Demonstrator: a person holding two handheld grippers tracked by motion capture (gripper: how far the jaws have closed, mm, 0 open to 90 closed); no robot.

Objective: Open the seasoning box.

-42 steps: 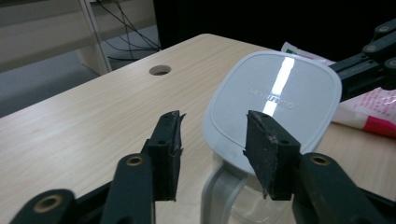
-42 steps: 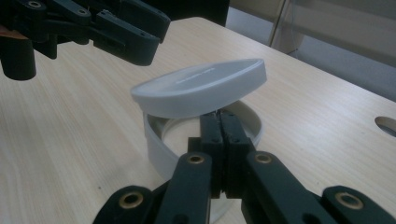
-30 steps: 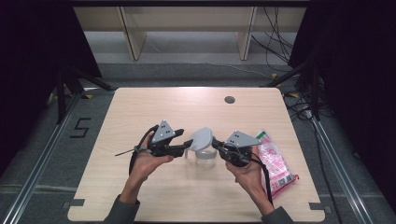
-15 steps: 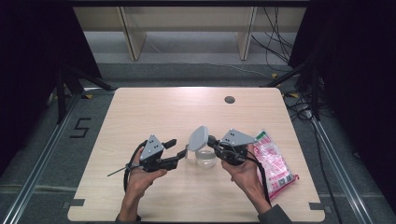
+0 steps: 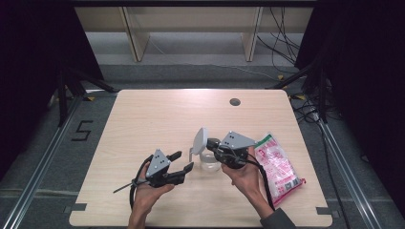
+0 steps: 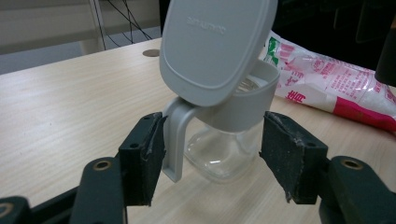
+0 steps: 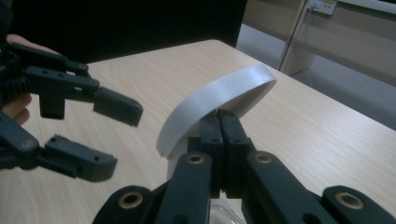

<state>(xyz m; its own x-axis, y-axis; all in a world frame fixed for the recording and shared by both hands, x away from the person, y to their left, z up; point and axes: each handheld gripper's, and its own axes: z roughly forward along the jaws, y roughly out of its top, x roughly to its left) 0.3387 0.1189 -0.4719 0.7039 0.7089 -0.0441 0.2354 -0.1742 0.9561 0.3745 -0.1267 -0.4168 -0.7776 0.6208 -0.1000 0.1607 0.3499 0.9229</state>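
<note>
a pale wooden table [image 5: 143, 124] seen from above, with a person's forearms coming in from the near edge, a two-jaw tong in each hand.

at the left, near the front edge, the left gripper [image 5: 180, 162] lies roughly level and points right toward a jar. its jaws stand wide and have just been opening; nothing is pressed between them. in the left gripper view the two black pads [image 6: 142, 158] sit either side of the jar without touching it, the left pad just beside the handle.

in the middle stands the jar [image 5: 209, 161], a small clear glass container with a grey collar and a grey handle [image 6: 175, 140] on its left side. the glass looks empty. its grey hinged lid [image 5: 199, 140] is tipped up, open, leaning to the left above the mouth.

just right of the jar, the right gripper [image 5: 213, 143] is closed tight on the edge of the lid. in the right gripper view the jaws meet on the pale lid rim [image 7: 219, 95].

at the far right, a pink and white sealed bag [image 5: 278, 162] lies flat on the table, near the right hand [image 5: 246, 174]. its contents cannot be made out.
</note>
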